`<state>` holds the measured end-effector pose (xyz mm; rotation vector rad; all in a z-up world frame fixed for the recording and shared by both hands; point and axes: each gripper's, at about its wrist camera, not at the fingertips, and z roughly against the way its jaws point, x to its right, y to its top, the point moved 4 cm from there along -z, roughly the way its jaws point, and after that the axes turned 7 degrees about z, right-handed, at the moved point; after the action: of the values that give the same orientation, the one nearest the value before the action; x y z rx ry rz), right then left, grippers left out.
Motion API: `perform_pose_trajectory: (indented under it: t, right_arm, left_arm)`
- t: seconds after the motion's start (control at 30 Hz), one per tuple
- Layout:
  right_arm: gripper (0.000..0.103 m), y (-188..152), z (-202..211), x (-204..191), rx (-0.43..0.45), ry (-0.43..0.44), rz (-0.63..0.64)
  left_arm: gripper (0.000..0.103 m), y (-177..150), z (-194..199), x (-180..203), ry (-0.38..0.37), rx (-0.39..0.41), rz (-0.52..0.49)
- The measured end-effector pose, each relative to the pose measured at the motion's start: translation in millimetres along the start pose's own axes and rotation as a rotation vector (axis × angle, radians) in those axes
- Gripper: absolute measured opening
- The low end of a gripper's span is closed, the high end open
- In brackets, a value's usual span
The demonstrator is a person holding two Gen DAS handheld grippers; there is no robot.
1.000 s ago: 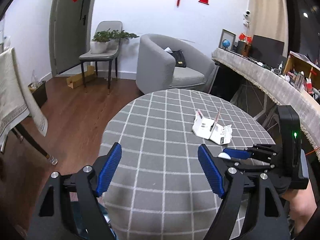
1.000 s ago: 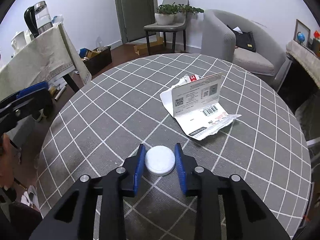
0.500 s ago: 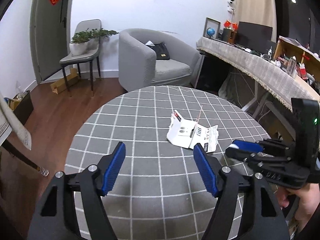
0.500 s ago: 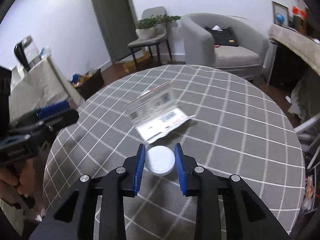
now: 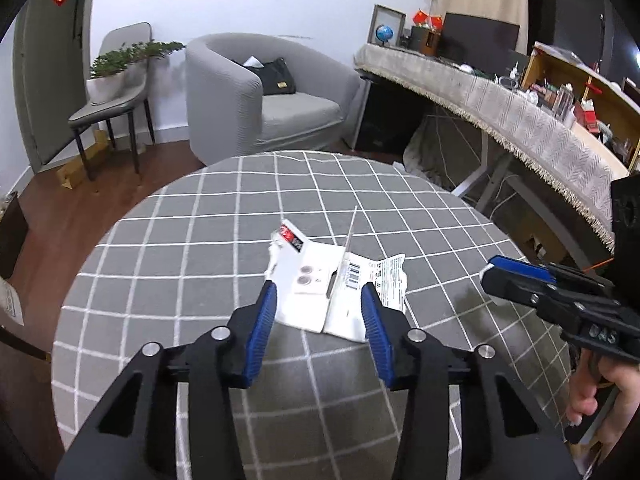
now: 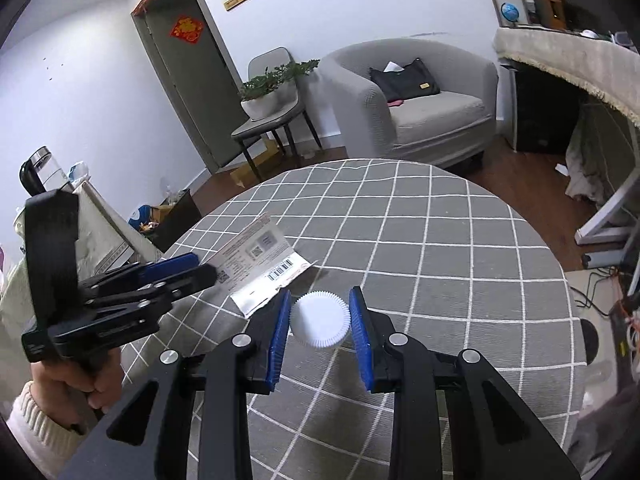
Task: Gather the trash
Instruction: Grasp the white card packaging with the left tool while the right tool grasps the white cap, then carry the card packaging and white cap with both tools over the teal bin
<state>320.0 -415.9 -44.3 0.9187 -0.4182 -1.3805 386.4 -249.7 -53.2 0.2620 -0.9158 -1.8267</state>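
Left claw [image 5: 318,316]: jaws closing, set astride the near edge of the torn white packaging [image 5: 336,284]. The blue pads flank the card but do not visibly press it yet.

Right claw [image 6: 320,320]: clamped on a white ribbed cap [image 6: 319,325], carried clear above the counter [image 6: 440,264]. The grip looks square across the cap's ridged rim.

Location of the remaining item: the packaging lies near the middle of the round counter with the grey checked cloth, opened flat, with one flap standing upright along its fold. A torn, printed paper backing sticks out on its right side, as the left wrist view shows it.

Handling judgement:
- Packaging is likely very light and thin; stiff along the card fold, limp at the torn paper edge.
- It may slide on the cloth or buckle if squeezed across the flat panels.
- Best hold appears to be the upright flap or the fold line, where the card is doubled.
- Torn backing could tear further if taken alone.
- Cap is rigid and ribbed; slip seems unlikely.
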Motion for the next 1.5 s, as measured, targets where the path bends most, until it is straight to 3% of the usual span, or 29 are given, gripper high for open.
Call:
perform_pose_trajectory:
  t: [0.13, 0.2, 0.23, 0.3, 0.7, 0.93, 1.5]
  right_arm:
    - [0.030, -1.5, -1.9, -1.5, -0.003, -0.003, 0.000]
    - [0.030, -1.7, -2.4, -3.0, -0.005, 0.001, 0.003]
    - [0.030, -1.7, -2.8, -3.2, -0.005, 0.002, 0.004]
    - [0.030, -1.2, -3.8, -4.3, -0.005, 0.007, 0.002]
    - [0.030, 5.7, -3.5, -32.6, 0.008, 0.041, 0.031]
    - [0.030, 14.1, -2.7, -66.8, 0.023, 0.076, 0.071]
    - [0.030, 16.6, -32.0, -186.0, -0.035, 0.204, 0.225]
  left_arm:
    - [0.033, 2.1, -16.7, 2.9, -0.010, -0.033, 0.015]
    - [0.022, 2.4, -23.0, -0.3, -0.031, -0.050, 0.046]
    - [0.010, 2.0, -26.7, -2.9, -0.037, -0.061, 0.063]
    - [0.003, 1.7, -25.1, -6.3, -0.055, -0.058, 0.089]
    - [0.002, -12.9, 40.4, -14.7, 0.010, 0.012, 0.083]
    - [0.002, -32.7, 79.6, -30.2, 0.093, 0.034, 0.105]
    - [0.002, -94.4, 191.8, -108.5, 0.273, 0.125, 0.229]
